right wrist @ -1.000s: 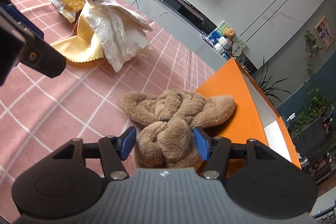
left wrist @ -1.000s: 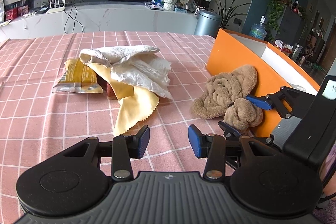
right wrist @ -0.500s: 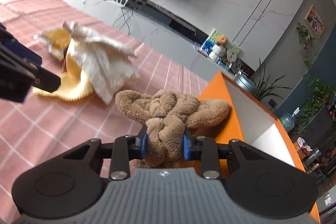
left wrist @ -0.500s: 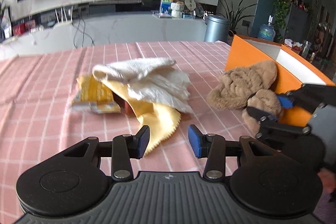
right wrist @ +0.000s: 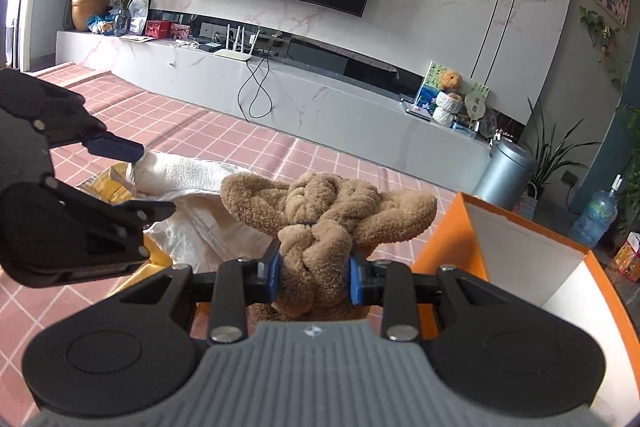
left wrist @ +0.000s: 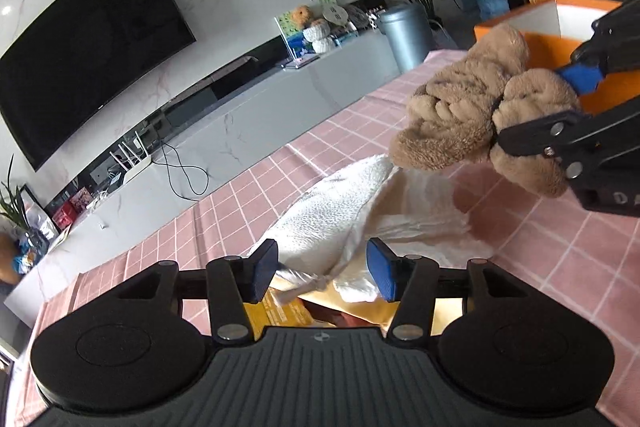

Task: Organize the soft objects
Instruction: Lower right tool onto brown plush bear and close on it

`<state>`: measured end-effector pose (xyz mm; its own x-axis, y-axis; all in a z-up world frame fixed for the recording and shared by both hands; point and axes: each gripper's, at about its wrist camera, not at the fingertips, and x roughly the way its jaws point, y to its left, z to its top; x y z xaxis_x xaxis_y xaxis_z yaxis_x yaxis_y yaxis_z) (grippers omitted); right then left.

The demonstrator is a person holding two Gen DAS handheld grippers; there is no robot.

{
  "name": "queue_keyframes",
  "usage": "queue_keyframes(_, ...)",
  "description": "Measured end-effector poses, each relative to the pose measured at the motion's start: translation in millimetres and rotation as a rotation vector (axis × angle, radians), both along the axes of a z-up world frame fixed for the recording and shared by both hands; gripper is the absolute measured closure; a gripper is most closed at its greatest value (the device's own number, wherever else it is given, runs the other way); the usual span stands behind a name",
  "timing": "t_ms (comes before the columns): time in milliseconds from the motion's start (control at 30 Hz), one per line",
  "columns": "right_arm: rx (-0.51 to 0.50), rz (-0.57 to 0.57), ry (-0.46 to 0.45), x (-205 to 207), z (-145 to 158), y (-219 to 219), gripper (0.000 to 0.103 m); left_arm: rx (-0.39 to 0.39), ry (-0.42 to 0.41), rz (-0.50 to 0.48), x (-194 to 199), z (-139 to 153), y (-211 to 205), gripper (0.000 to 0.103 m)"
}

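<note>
1. Left wrist view: the left gripper has its fingers wide apart over the white towel on the desk.
2. Right wrist view: the right gripper has its fingers pressed on the brown plush knot, lifted beside the orange box.

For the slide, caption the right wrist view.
Right claw lifts the brown toy beside the orange box.
</note>
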<state>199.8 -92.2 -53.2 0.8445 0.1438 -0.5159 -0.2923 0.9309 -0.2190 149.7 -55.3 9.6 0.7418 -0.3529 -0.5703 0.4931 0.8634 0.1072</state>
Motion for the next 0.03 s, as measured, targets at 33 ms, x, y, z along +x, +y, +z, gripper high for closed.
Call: queue_keyframes(33, 0.001, 0.002, 0.006, 1.8, -1.5, 1.8, 0.072, -0.015, 0.0, 0.017, -1.6, -0.1, 5.4, 0.042)
